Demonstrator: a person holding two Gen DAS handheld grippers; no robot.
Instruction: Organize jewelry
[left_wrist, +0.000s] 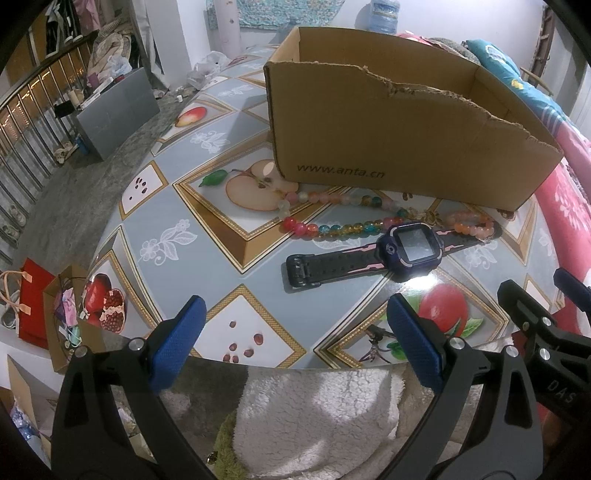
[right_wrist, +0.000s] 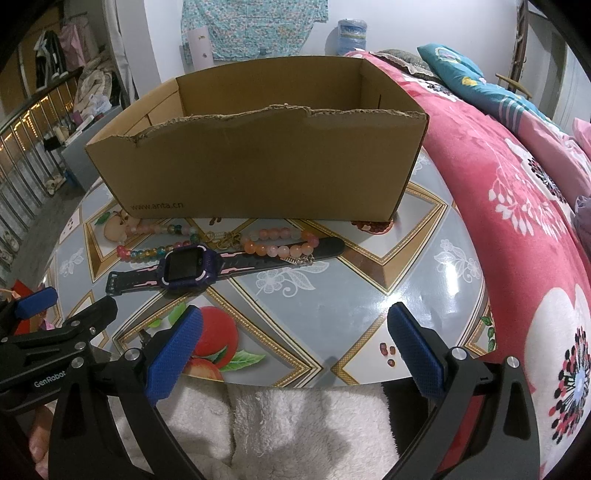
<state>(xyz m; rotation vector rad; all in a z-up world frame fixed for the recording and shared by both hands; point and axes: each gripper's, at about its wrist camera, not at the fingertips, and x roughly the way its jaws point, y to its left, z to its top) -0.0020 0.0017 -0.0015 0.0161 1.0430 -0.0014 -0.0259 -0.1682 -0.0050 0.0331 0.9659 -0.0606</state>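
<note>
I am holding both the left hand-held gripper (left_wrist: 291, 341) and right hand-held gripper (right_wrist: 295, 349) wide open and empty, risking snagging the multicoloured glass bead strand (left_wrist: 332, 227) tangled just beyond the purple square-faced smartwatch (left_wrist: 410, 249) ahead.

Bare table (right_wrist: 332, 288) lay ahead of right gripper (right_wrist: 295, 343), free up to bracelet (right_wrist: 280, 242). Watch (left_wrist: 369, 254) and beaded necklace (left_wrist: 332, 218) crossed path ahead of left gripper (left_wrist: 295, 339). Cardboard box (left_wrist: 406, 147) walled off far side, top open. Bed (right_wrist: 517, 221) crowded right gripper's right flank.
</note>
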